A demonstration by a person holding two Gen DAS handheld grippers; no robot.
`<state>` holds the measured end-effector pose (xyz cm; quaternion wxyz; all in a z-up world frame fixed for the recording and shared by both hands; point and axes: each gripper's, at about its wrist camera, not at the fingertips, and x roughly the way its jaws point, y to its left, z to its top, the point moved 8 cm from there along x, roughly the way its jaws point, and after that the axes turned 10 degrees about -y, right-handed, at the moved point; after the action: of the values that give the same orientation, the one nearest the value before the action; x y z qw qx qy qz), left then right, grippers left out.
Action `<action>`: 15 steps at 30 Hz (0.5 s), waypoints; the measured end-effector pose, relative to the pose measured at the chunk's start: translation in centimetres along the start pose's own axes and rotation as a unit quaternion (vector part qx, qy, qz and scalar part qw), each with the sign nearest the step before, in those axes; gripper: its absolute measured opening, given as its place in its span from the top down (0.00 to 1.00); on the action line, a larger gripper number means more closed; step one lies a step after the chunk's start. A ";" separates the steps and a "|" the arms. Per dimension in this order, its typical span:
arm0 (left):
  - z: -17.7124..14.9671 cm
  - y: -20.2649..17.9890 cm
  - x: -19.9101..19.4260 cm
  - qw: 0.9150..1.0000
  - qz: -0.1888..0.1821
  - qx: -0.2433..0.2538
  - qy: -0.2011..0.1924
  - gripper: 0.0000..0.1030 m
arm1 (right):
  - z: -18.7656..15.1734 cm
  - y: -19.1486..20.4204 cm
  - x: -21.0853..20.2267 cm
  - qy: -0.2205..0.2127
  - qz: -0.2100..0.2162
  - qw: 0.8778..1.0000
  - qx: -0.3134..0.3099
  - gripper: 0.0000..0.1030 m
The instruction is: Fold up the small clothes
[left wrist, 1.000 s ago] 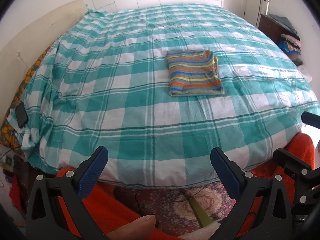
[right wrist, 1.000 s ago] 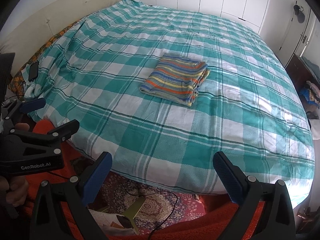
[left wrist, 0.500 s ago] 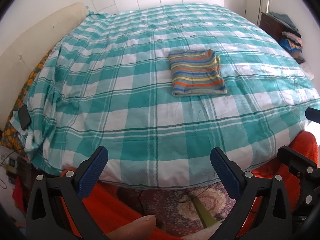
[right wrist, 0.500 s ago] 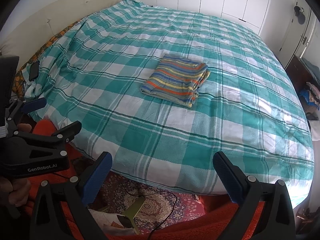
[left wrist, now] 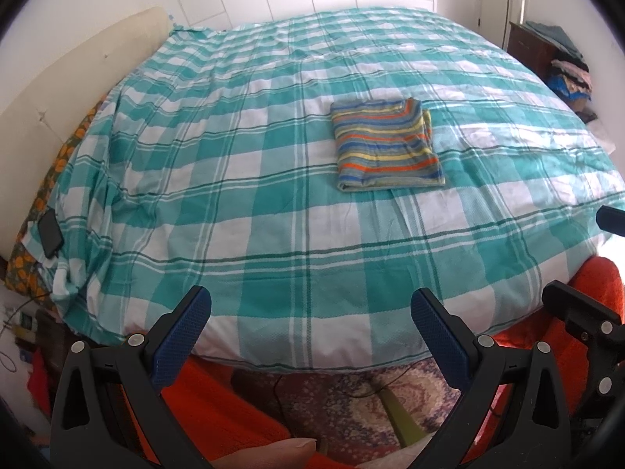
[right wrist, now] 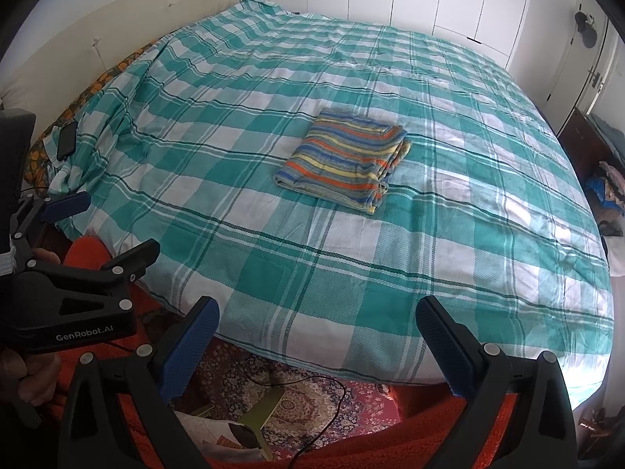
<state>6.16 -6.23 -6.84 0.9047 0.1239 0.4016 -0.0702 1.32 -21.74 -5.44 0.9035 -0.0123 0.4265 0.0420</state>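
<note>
A small striped garment, folded into a neat rectangle, lies on the teal-and-white checked bedspread near the middle of the bed; it also shows in the right wrist view. My left gripper is open and empty, held off the near edge of the bed. My right gripper is open and empty, also off the near edge. In the right wrist view the left gripper shows at the left, open. Both are well short of the garment.
A black phone lies at the bed's left edge by the cream headboard. A patterned rug with a cable lies below. Orange fabric is beneath the grippers. A dresser with piled clothes stands at the right.
Both grippers have lifted and tilted slightly, so the bed and garment sit a little lower in view. The garment has not moved. Both grippers stay open.
</note>
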 end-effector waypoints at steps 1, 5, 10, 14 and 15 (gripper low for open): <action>0.0 -0.1 0.0 1.000 0.000 -0.001 0.000 0.01 | 0.0 0.0 0.1 0.000 0.000 1.000 0.000 0.03; 0.0 0.0 0.1 1.000 0.000 0.000 0.000 0.01 | 0.3 -0.2 0.3 -0.001 -0.002 1.000 0.002 0.03; 0.4 0.1 0.2 1.000 0.002 0.005 -0.003 0.01 | 0.3 -0.3 0.3 0.000 0.000 1.000 0.002 0.03; 0.7 0.0 0.4 1.000 0.002 0.007 -0.004 0.01 | 0.3 -0.3 0.3 0.001 -0.001 1.000 0.004 0.03; 0.7 0.0 0.4 1.000 0.002 0.007 -0.004 0.01 | 0.4 -0.3 0.3 0.001 -0.002 1.000 0.004 0.03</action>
<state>6.91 -6.43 -6.71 0.9054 0.1311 0.3974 -0.0716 1.83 -21.98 -5.46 0.9032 -0.0093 0.4273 0.0389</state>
